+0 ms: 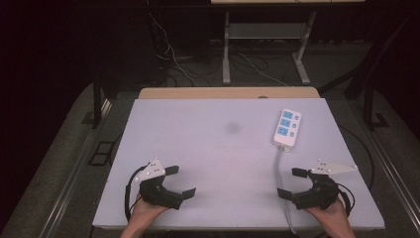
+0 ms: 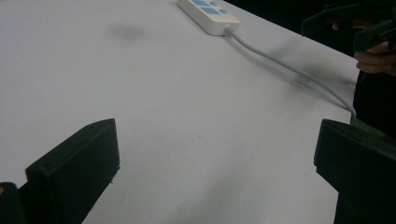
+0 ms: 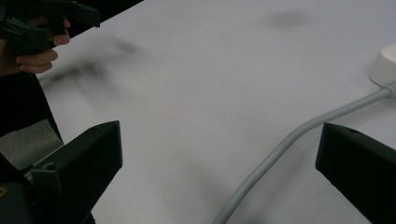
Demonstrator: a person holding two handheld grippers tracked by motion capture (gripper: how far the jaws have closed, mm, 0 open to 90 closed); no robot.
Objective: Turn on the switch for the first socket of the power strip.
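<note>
A white power strip [image 1: 286, 128] with blue sockets lies on the white table board [image 1: 208, 148] at the right, and its grey cable [image 1: 281, 166] runs toward the front edge. My left gripper [image 1: 182, 181] rests near the front left, open, with nothing between its jaws. My right gripper [image 1: 289, 182] sits near the front right, open, its fingertips close beside the cable. In the right gripper view the cable [image 3: 280, 144] crosses the table ahead of the wide jaws of my right gripper [image 3: 219, 163], untouched. The left gripper view has my left gripper [image 2: 217, 163] facing the power strip [image 2: 208, 10].
A dark smudge [image 1: 232, 128] marks the board's middle. A wooden tabletop edge [image 1: 228, 92] shows behind the board. Beyond it are a white stand's legs [image 1: 226, 54] and loose floor cables [image 1: 173, 54]. The other hand's gripper [image 2: 355, 21] appears far off, as does [image 3: 42, 18] its counterpart.
</note>
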